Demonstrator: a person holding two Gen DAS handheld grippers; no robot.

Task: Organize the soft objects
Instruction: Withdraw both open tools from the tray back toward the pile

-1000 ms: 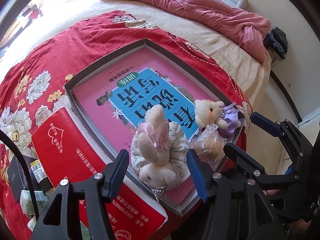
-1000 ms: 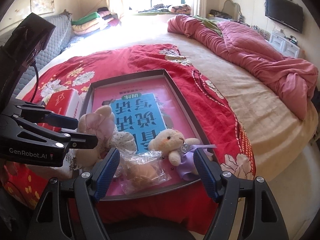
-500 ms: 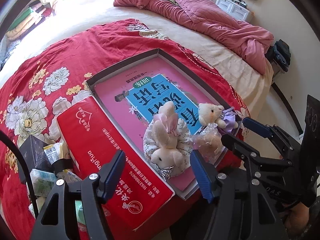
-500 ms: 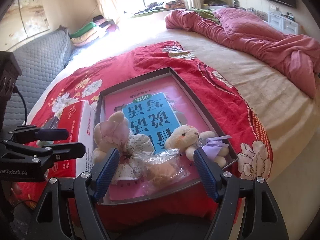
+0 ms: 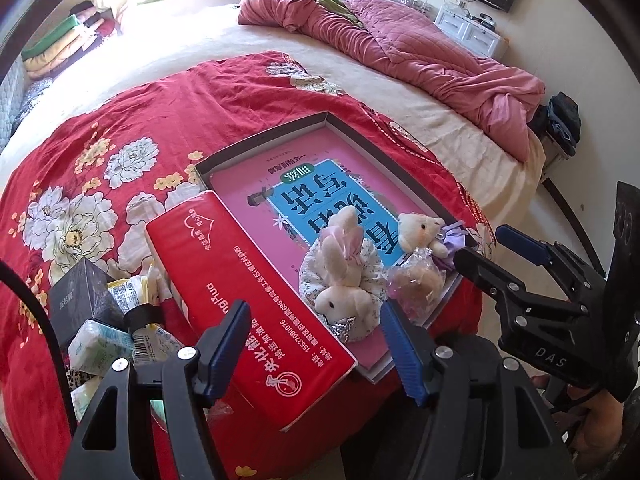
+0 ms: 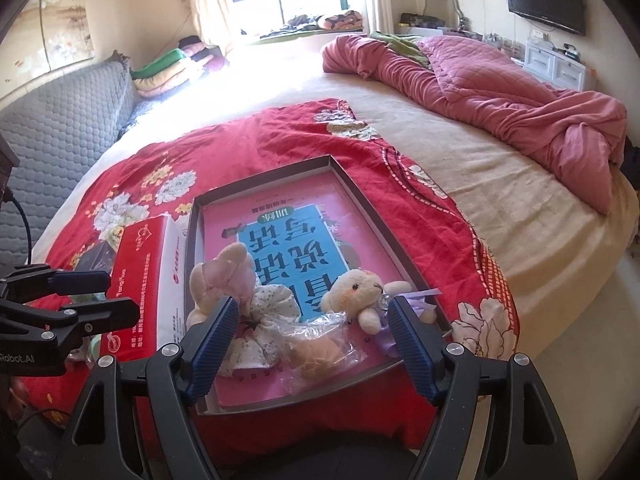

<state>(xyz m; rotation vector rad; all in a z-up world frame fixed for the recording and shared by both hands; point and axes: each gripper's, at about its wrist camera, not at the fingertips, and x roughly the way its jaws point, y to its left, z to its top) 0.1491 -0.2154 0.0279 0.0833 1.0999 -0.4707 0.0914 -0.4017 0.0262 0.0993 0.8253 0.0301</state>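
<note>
A shallow grey tray (image 5: 328, 118) (image 6: 362, 188) with a pink and blue book inside lies on the red flowered blanket. At its near end rest a bunny plush in a floral dress (image 5: 340, 280) (image 6: 236, 284), a small cream bear with purple ribbon (image 5: 420, 230) (image 6: 358, 290) and a plush in a clear bag (image 5: 416, 282) (image 6: 320, 350). My left gripper (image 5: 314, 346) (image 6: 96, 294) hovers open, above and short of the bunny, gripping nothing. The right gripper (image 6: 312, 344) (image 5: 500, 254) stands open in front of the bagged plush, apart from it.
A long red tissue box (image 5: 240, 300) (image 6: 140, 264) lies against the tray's left side. Left of it are a black box (image 5: 80, 296) and several small packs (image 5: 104, 344). A pink quilt (image 5: 420, 52) is bunched at the far right of the bed. The bed edge is close below the tray.
My left gripper has pulled back and up from the bunny, which stays in the tray; the red box and small packs have come into view. The right gripper has barely shifted.
</note>
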